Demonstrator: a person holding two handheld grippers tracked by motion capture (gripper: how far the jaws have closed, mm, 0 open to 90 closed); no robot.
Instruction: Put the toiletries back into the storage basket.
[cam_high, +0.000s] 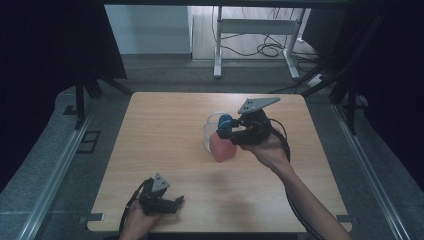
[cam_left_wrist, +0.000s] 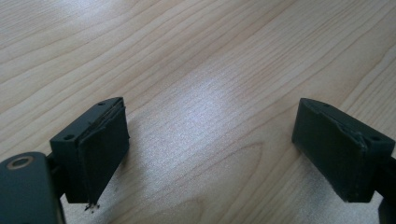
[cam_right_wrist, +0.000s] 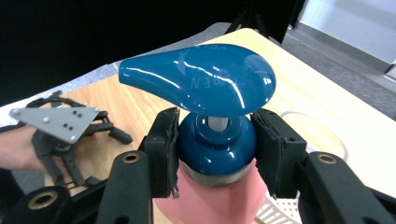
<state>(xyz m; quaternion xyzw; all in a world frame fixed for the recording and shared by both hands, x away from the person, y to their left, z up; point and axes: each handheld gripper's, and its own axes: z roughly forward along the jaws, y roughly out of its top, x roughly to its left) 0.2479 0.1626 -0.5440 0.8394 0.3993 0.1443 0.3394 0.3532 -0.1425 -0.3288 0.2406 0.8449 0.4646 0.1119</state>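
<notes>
Right gripper view: my right tongs (cam_right_wrist: 217, 154) are pinching the blue pump collar of the pink bottle (cam_right_wrist: 210, 198) over the desk's (cam_high: 165, 145) middle; my left tongs (cam_left_wrist: 210, 149) are resting spread at the near edge.

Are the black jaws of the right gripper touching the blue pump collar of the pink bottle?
Touching. The right gripper view shows the right gripper with both pads pressed against the blue pump collar, no gap on either side.
</notes>
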